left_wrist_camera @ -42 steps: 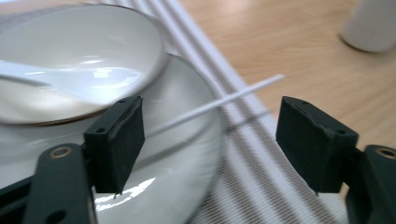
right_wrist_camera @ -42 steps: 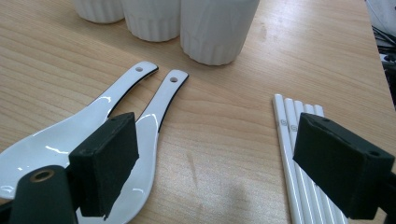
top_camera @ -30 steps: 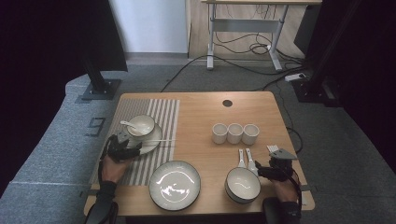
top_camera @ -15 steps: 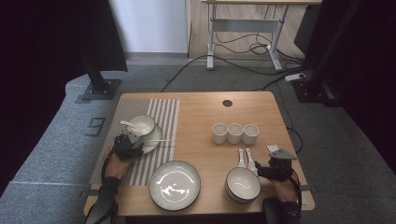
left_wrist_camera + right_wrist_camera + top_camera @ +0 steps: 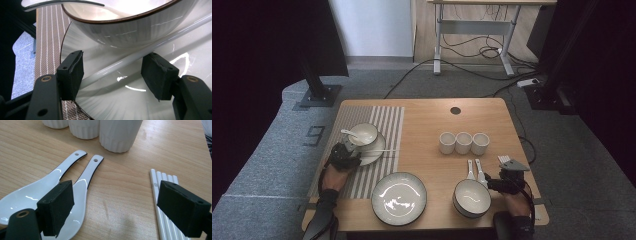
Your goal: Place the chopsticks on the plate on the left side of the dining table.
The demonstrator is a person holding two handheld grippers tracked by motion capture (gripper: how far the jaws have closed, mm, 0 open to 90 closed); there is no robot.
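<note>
My left hand-held gripper (image 5: pixel 117 75) stands wide open astride the white chopstick (image 5: pixel 140 53) lying across the saucer (image 5: pixel 110 100) beneath the small bowl (image 5: pixel 125 25), ready to pinch it.

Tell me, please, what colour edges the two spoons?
Black edging on the white spoons, clearest in the right gripper view.

Bare wooden worktop (image 5: pixel 427 130) open along far edge and centre, three white ribbed cups (image 5: pixel 463 142) blocking right-centre, white ceramic bowl (image 5: pixel 125 22) crowding left hand-held gripper (image 5: pixel 112 75)
</note>
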